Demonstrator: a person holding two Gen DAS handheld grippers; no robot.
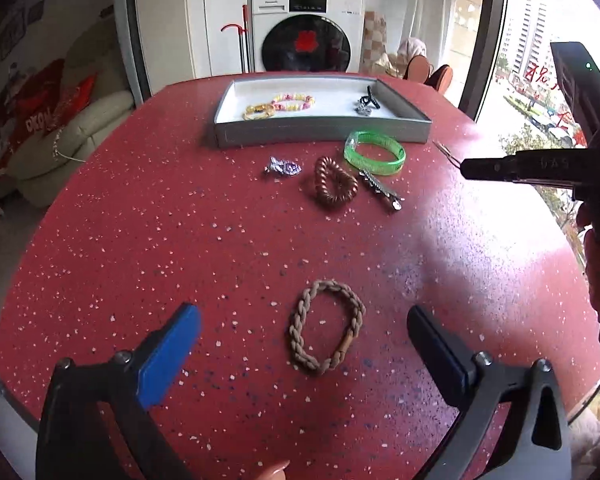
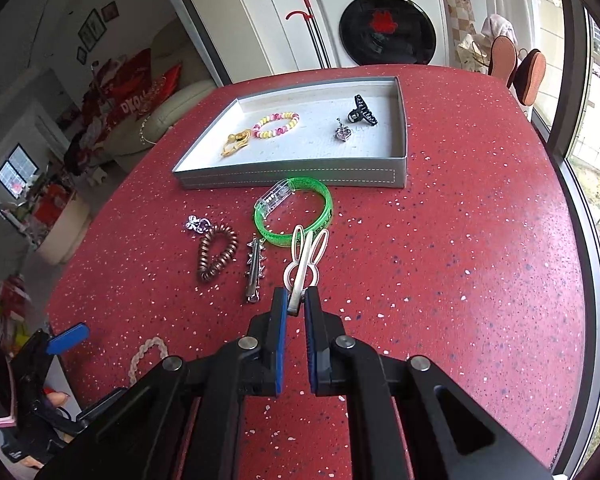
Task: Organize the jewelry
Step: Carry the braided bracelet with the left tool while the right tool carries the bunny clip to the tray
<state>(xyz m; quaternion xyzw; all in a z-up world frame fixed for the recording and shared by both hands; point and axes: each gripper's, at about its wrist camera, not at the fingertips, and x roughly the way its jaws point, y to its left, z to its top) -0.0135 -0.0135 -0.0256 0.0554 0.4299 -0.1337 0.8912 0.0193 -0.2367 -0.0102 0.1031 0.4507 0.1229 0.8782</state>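
My left gripper (image 1: 304, 320) is open, its fingers on either side of a tan braided hair tie (image 1: 326, 330) lying on the red table. My right gripper (image 2: 296, 300) is shut on a silver rabbit-shaped hair clip (image 2: 306, 258) and holds it above the table near a green bangle (image 2: 294, 216). A grey tray (image 2: 300, 176) at the back holds a pink-yellow bead bracelet (image 2: 276, 124), a gold piece (image 2: 234, 144), a black claw clip (image 2: 364, 110) and a silver charm (image 2: 343, 133). A copper spiral hair tie (image 2: 216, 254), a silver barrette (image 2: 254, 274) and a silver brooch (image 2: 198, 224) lie in front of the tray.
The red speckled table (image 2: 460, 260) is round-edged, with a window to the right. A washing machine (image 2: 384, 20) stands behind it and a sofa (image 2: 168, 120) to the left. In the left wrist view the right gripper's body (image 1: 540, 168) is at the right side.
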